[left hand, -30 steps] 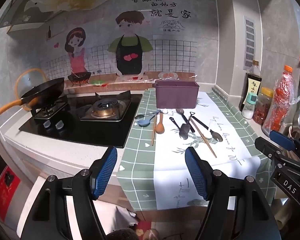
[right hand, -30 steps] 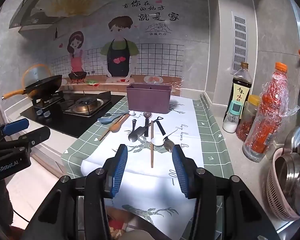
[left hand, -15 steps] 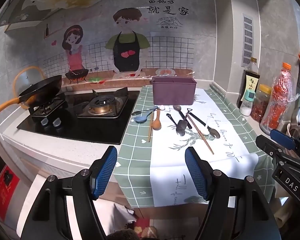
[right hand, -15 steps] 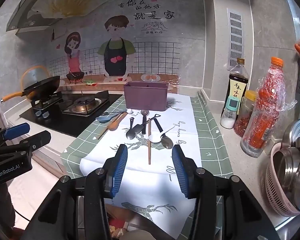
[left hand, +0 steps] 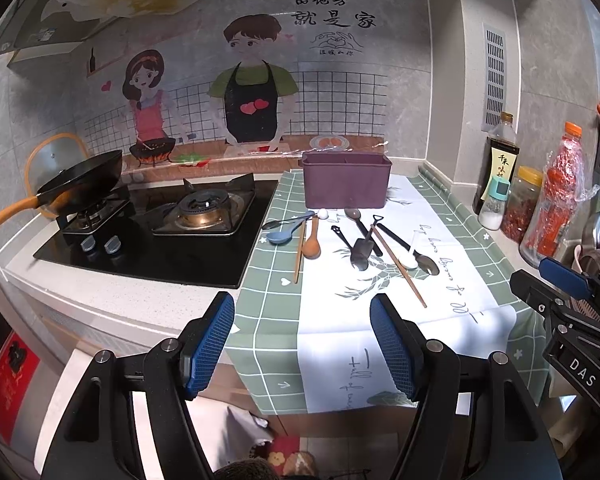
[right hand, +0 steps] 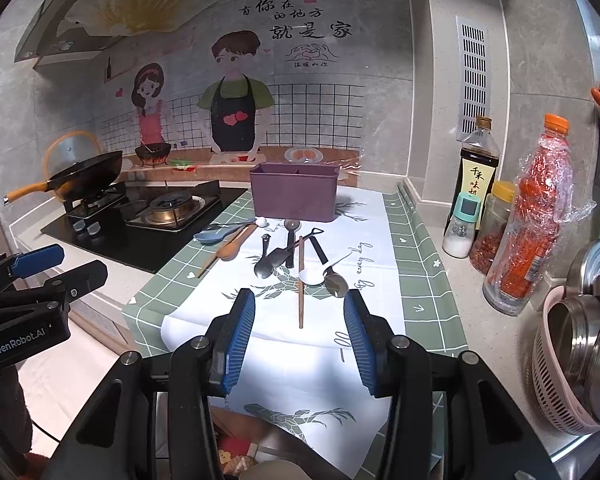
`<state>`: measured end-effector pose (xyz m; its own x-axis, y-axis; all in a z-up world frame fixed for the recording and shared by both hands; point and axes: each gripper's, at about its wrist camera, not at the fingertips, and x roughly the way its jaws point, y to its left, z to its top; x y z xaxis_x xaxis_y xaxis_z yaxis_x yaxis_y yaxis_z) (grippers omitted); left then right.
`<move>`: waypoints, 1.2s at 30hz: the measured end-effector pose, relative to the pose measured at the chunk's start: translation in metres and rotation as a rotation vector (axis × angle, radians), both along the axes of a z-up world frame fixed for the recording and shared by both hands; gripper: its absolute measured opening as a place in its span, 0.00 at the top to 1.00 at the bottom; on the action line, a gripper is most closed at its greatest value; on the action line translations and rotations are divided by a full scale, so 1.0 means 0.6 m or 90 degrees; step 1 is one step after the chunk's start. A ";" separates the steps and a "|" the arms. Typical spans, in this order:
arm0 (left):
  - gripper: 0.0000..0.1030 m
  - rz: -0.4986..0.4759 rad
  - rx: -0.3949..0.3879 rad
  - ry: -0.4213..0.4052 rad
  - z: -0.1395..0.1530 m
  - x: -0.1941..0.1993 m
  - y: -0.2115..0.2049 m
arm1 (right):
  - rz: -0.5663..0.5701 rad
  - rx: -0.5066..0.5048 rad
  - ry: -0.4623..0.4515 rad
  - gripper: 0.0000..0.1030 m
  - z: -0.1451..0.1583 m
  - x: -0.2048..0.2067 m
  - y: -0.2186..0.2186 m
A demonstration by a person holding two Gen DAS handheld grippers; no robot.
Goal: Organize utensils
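Several utensils lie loose on a green and white cloth [left hand: 452,280] [right hand: 416,280]: a blue spoon [left hand: 283,236] [right hand: 212,236], a wooden spoon [left hand: 312,245] [right hand: 231,247], a metal spoon [left hand: 359,258] [right hand: 265,265], a white spoon [right hand: 312,277] and a chopstick [left hand: 400,266] [right hand: 301,280]. Behind them stands an empty purple utensil box [left hand: 347,184] [right hand: 294,192]. My left gripper [left hand: 302,344] hangs open before the counter's front edge. My right gripper [right hand: 299,338] is open too, over the cloth's near end, short of the chopstick. Neither holds anything.
A gas hob [left hand: 168,232] with a black wok [left hand: 84,178] fills the left. Bottles and jars [right hand: 512,220] line the right wall. A pink basket [right hand: 560,396] of steel bowls sits at the near right.
Both grippers have drifted slightly forward and up toward the counter; the utensils appear a little nearer. Both stay open and nothing on the cloth has moved.
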<state>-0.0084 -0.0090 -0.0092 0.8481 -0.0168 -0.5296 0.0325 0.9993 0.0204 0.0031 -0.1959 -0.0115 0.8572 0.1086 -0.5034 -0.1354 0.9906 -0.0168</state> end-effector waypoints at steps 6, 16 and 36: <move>0.31 -0.003 -0.001 -0.001 0.000 0.003 0.004 | -0.002 -0.001 -0.004 0.57 0.001 -0.002 0.001; 0.32 -0.011 0.004 0.000 -0.002 0.006 -0.009 | -0.006 0.004 -0.005 0.57 0.004 -0.005 -0.004; 0.31 -0.005 0.001 0.002 -0.002 0.004 -0.023 | -0.006 0.001 -0.002 0.57 0.004 -0.015 -0.002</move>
<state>-0.0061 -0.0227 -0.0104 0.8460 -0.0223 -0.5327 0.0404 0.9989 0.0223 -0.0058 -0.1973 -0.0092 0.8595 0.1016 -0.5010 -0.1263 0.9919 -0.0157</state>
